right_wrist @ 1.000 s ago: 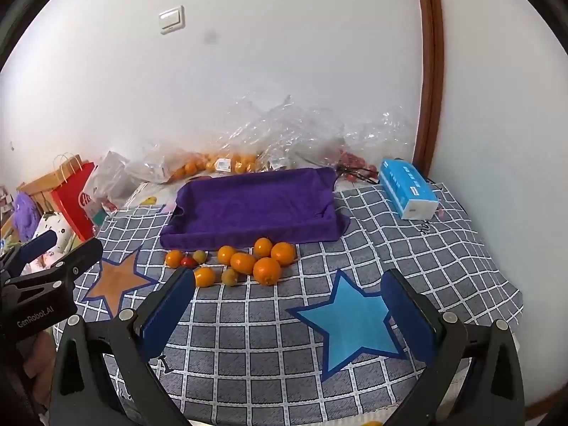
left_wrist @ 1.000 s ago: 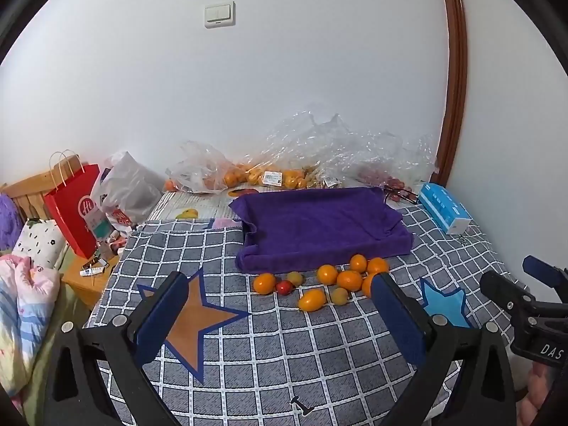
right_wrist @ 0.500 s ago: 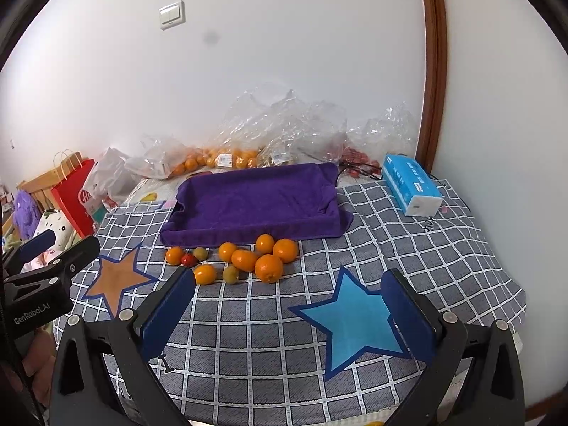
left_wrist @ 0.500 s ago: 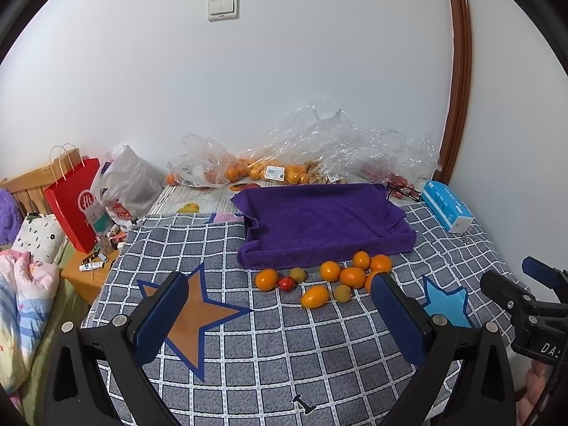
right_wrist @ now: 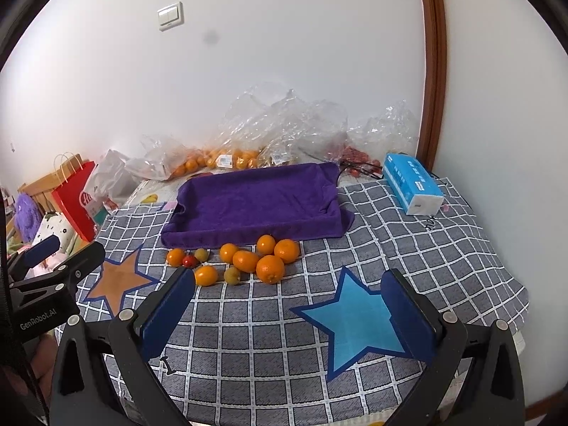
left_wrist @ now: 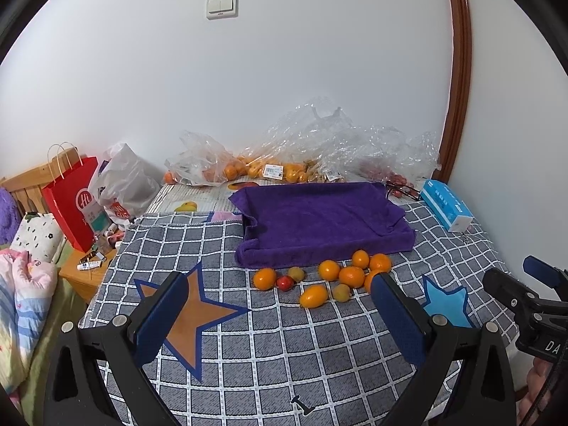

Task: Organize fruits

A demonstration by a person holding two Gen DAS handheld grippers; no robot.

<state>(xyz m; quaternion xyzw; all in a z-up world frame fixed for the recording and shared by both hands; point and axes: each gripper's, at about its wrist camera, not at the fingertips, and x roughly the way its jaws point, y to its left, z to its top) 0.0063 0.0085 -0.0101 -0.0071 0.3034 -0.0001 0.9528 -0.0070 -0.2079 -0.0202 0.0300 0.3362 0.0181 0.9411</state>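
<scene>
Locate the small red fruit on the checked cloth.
In the right wrist view the small red fruit lies left in the row before the purple towel, between an orange and a greenish fruit.

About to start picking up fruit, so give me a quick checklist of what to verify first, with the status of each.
1. Left gripper open and holding nothing: ok.
2. Right gripper open and holding nothing: ok.
3. Loose fruit cluster lies in the open on the checked cloth, uncovered: ok.
4. Purple towel tray has no fruit in it, room to place: ok.
5. Small red fruit touches its neighbours, so a clean grasp is doubtful: not ok.
6. Whether the fruit is firm enough to squeeze: cannot tell.
</scene>
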